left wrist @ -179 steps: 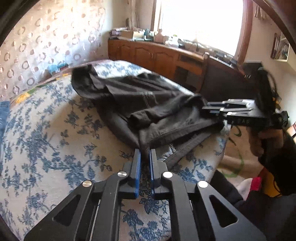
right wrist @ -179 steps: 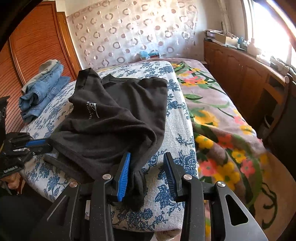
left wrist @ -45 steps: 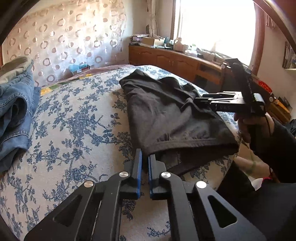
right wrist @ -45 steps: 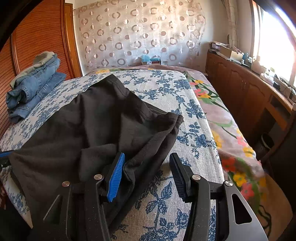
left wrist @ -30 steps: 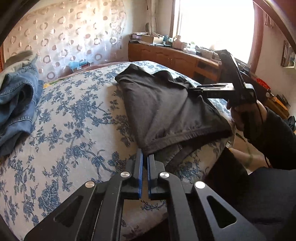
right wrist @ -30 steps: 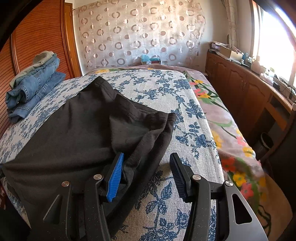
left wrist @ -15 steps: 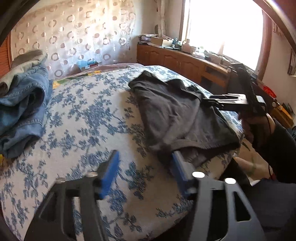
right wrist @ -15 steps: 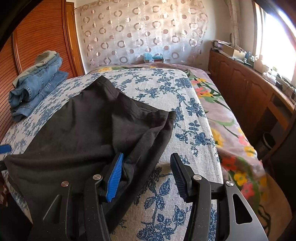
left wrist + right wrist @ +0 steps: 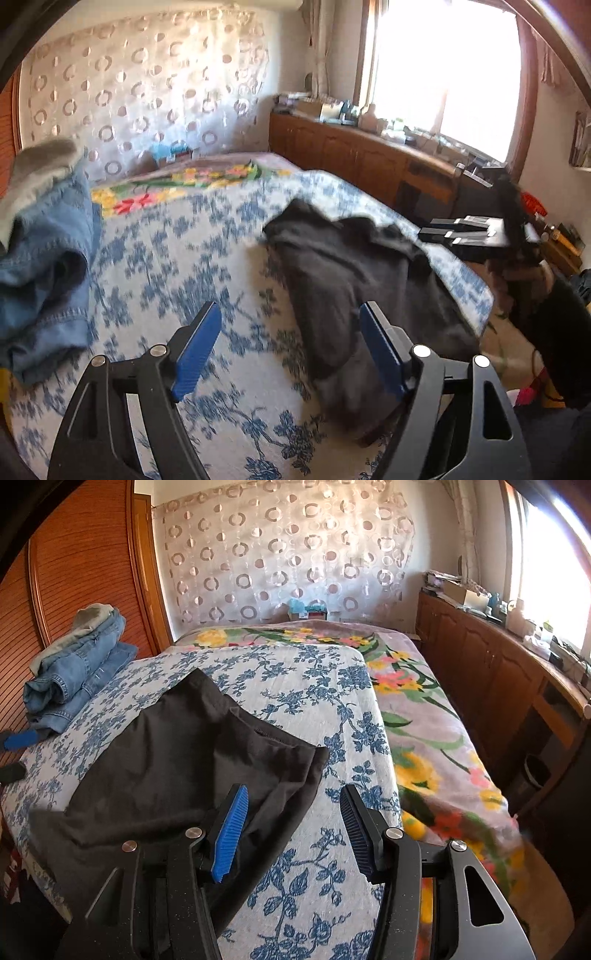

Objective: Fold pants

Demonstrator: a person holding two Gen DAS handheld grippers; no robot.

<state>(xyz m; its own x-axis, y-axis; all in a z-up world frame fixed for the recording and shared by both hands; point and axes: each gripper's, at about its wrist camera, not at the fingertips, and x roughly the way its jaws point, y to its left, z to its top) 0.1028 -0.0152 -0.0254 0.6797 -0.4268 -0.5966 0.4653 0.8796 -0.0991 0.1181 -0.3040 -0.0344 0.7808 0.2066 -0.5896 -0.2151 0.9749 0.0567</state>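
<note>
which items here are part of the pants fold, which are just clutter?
Job:
- black pants, lying on the blue floral bedspread
- left tool, open, nothing between its pads
- right tool, open

Clutter:
- stacked jeans
- flowered blanket
- wooden cabinets

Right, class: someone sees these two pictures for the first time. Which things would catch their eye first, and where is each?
The black pants lie spread on the blue-flowered bedspread, near the bed's front edge. Both grippers hang over them with nothing gripped: the left gripper, jaws just opened wide, and the right gripper. A pile of blue jeans sits at the bed's far left.
</note>
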